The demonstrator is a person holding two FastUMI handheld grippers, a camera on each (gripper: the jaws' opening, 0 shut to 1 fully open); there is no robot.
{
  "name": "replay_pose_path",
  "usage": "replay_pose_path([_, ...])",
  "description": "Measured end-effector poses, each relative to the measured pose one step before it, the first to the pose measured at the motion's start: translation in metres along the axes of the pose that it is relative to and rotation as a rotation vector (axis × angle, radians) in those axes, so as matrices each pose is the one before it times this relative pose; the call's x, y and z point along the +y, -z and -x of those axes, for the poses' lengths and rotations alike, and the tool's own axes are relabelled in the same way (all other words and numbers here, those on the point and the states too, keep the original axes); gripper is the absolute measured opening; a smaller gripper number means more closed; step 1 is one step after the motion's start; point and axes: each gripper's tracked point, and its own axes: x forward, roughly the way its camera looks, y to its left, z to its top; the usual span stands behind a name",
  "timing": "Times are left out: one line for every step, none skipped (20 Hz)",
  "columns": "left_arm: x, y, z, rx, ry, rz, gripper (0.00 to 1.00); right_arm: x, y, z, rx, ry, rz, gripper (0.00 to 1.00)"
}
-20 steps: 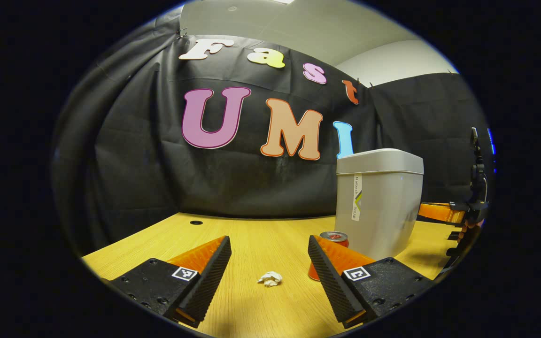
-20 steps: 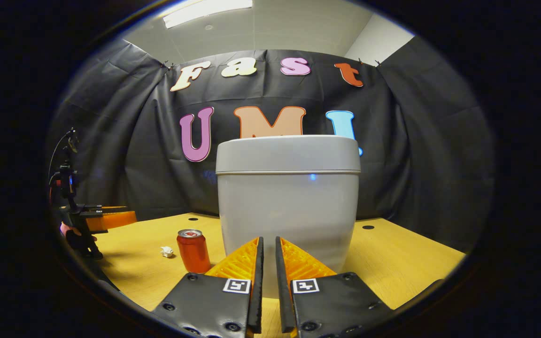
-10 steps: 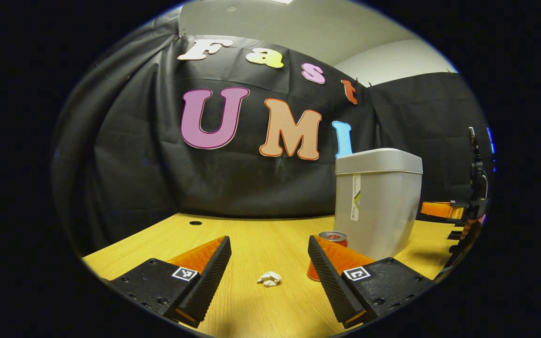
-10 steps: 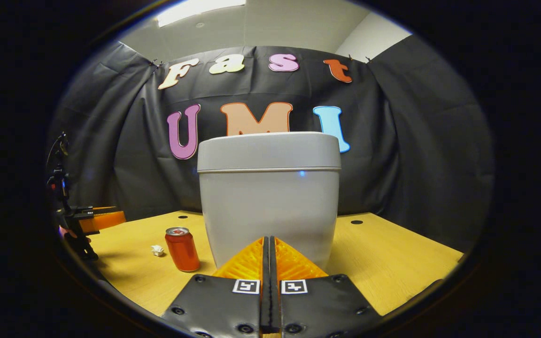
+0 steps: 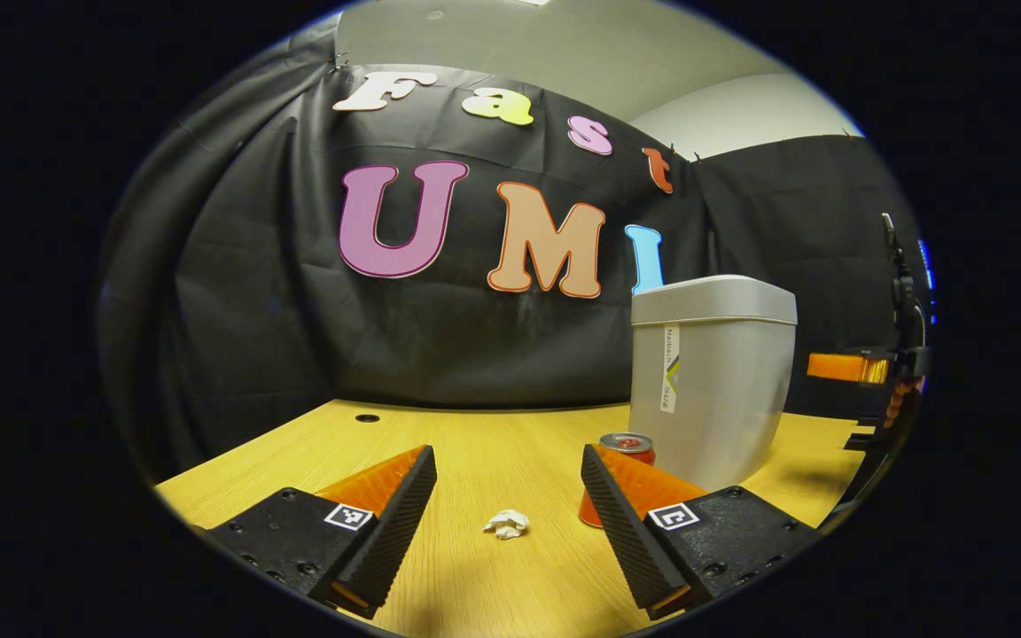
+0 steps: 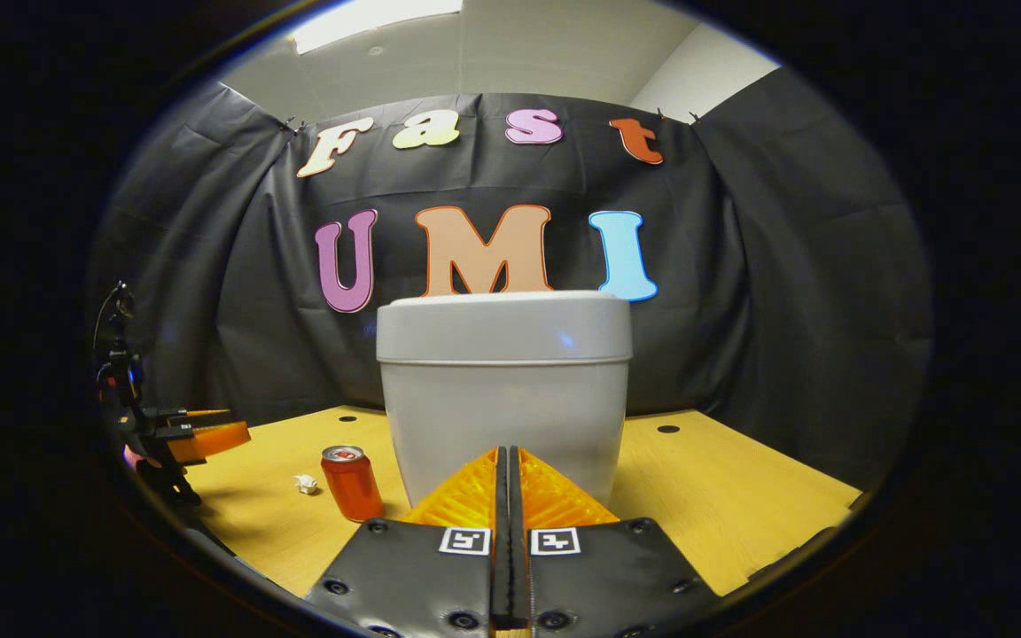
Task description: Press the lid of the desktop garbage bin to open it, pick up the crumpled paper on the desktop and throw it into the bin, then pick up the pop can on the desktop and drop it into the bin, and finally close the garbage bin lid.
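Left hand-held gripper [image 5: 508, 461], low over the table [image 5: 493, 443]: its two fingers stood wide apart with nothing between them. Right hand-held gripper [image 6: 508, 461]: its fingers were pressed together, tip to tip, gripping nothing, and pointed at the front wall of the garbage bin [image 6: 503, 399].

Surface and room: a light wooden table with small dark cable holes [image 6: 668, 429] near its far edge, closed in behind and at the sides by black cloth [image 5: 253, 292]. Above the cloth showed a pale ceiling with a lit panel [image 6: 378, 13].

Other things: in the left gripper view the right hand-held gripper appeared far off at the right edge, beyond the bin, held level above the table, with fingers of the holding hand [image 5: 899, 399] just visible below it. In the right gripper view the left hand-held gripper appeared at the far left edge, low over the table.

Task things: the crumpled paper [image 5: 507, 524] lay on the table just ahead of the left hand-held gripper, in line with the gap between its fingers but apart from both. The pop can [image 5: 626, 443] stood upright just beyond the right-hand finger of that view, partly hidden by it. The garbage bin stood behind the can with its lid [image 5: 713, 299] down. In the right gripper view the can stood near the bin's left side, the paper lay just left of the can, and the bin rose directly ahead of the closed fingers, apart from them.
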Motion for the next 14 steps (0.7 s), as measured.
replay_pose_path([0.00039, 0.00251, -0.00059, 0.00353, 0.00138, 0.00064, 0.96, 0.00004, -0.00868, -0.00008, -0.00691, -0.00204, 0.01796, 0.03])
replay_pose_path([0.00014, 0.00053, -0.00037, 0.00352, 0.00063, 0.00081, 0.96, -0.00039, -0.00911, 0.00033, -0.00692, -0.00009, 0.02094, 0.03])
replay_pose_path([-0.0006, 0.00105, 0.00003, 0.00481, 0.00037, 0.00048, 0.96, 0.0014, -0.00963, 0.00078, -0.00646, -0.00502, 0.01818, 0.03])
replay_pose_path([0.00028, 0.00053, 0.00004, 0.00217, 0.00146, -0.00038, 0.96, 0.0008, -0.01091, -0.00061, -0.00639, -0.00319, 0.01369, 0.03])
replay_pose_path([-0.00044, 0.00054, -0.00027, 0.00192, 0.00062, -0.00228, 0.96, 0.00084, -0.0103, -0.00136, -0.00724, -0.00522, 0.01071, 0.03])
replay_pose_path([0.00053, -0.00138, 0.00063, -0.00078, -0.00068, -0.00561, 0.96, 0.00122, -0.01102, -0.00259, -0.00893, -0.00499, 0.00837, 0.03])
replay_pose_path([0.00038, -0.00037, 0.00053, -0.00189, -0.00321, -0.00613, 0.96, 0.00162, -0.01087, -0.00296, -0.01108, -0.00465, 0.00669, 0.03])
replay_pose_path([0.00123, -0.00218, 0.0, -0.00443, -0.00306, -0.00563, 0.96, 0.00099, -0.01067, -0.00277, -0.00863, -0.00475, 0.00492, 0.03])
replay_pose_path([0.00015, -0.00028, 0.00071, -0.00381, -0.00153, -0.00265, 0.96, 0.00193, -0.0089, -0.00298, -0.00883, -0.00696, 0.00186, 0.03])
replay_pose_path([0.00047, -0.00047, -0.0003, 0.00043, 0.00049, -0.00075, 0.96, 0.00197, -0.0105, -0.00399, -0.00903, -0.00813, -0.00021, 0.03])
replay_pose_path([-0.00083, 0.00094, -0.00063, 0.00141, 0.00091, -0.00101, 0.96, 0.00282, -0.00777, -0.0041, -0.00736, -0.00792, -0.00006, 0.03])
replay_pose_path([-0.00038, -0.00031, -0.00064, 0.00249, 0.00031, 0.00017, 0.96, 0.00183, -0.00873, -0.00412, -0.00542, -0.00631, 0.00013, 0.04])
replay_pose_path([0.00119, 0.0009, 0.00057, -0.00047, -0.00001, 0.00145, 0.96, 0.00277, -0.0065, -0.00548, -0.00442, -0.00927, 0.0021, 0.03])
replay_pose_path([0.0014, -0.00056, 0.00004, 0.00026, -0.00118, 0.00263, 0.96, 0.00211, -0.00568, -0.00664, -0.00129, -0.00641, 0.00754, 0.02])
